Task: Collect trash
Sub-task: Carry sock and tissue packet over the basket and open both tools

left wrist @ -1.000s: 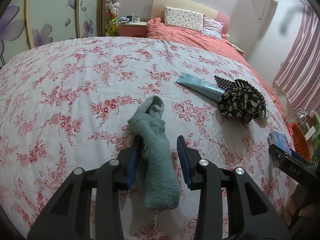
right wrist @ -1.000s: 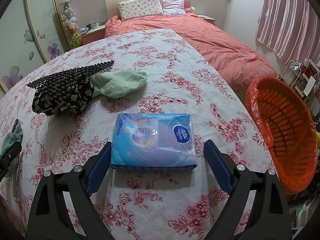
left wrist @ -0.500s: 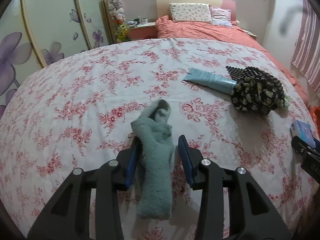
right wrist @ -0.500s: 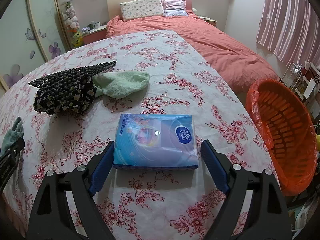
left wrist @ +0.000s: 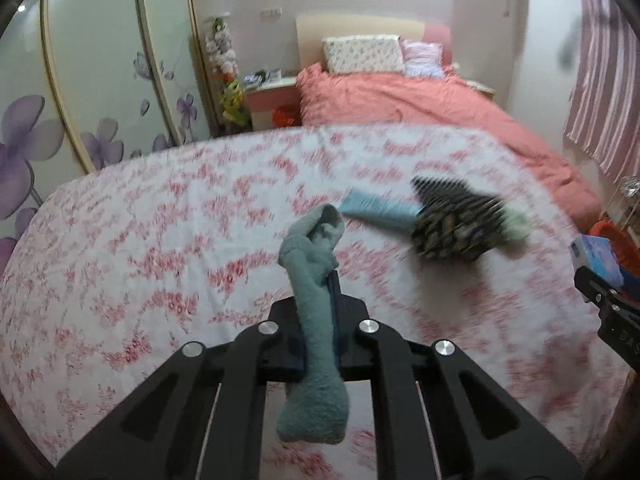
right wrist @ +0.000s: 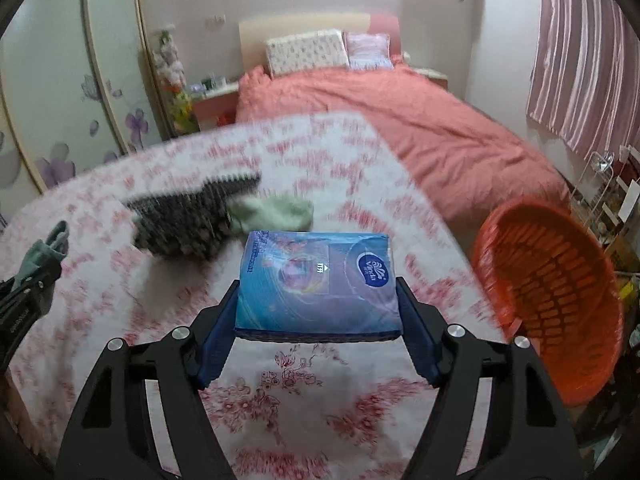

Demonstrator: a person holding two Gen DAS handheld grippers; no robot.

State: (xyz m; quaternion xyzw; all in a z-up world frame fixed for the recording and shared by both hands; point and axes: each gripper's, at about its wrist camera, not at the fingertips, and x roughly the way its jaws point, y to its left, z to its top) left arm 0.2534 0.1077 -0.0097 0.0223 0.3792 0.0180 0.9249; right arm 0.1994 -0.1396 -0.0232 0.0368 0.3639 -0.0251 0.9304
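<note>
Both grabs look made; next is the carry to the orange basket (right wrist: 560, 312), which sits off the bed's right edge.

L gripper (left wrist: 326, 280): fingers pinched nearly together on the grey-green sock (left wrist: 316, 320), gripped mid-length, toe end dangling below, cuff flopping above. It's clear of the floral bedspread (left wrist: 140, 240). Soft and limp, so it should hold OK, but swing it slow so the loose end doesn't snag.

R gripper (right wrist: 318, 292): fingers have just been closing, and now sit wide against both short sides of the blue tissue pack (right wrist: 320, 280), lifted off the bedspread. Pack is squashy w/ slick wrap, so my guess is it could slide. Keep the squeeze steady and the pack level, no quick wrist turns.

Basket is nearest the R side, so drop the pack first, then bring the sock across over the bed's right edge. Release only once well over the rim.

Left near the bed's middle: black patterned bundle (right wrist: 188, 220), light green cloth (right wrist: 276, 212), blue tube (left wrist: 376, 210).
</note>
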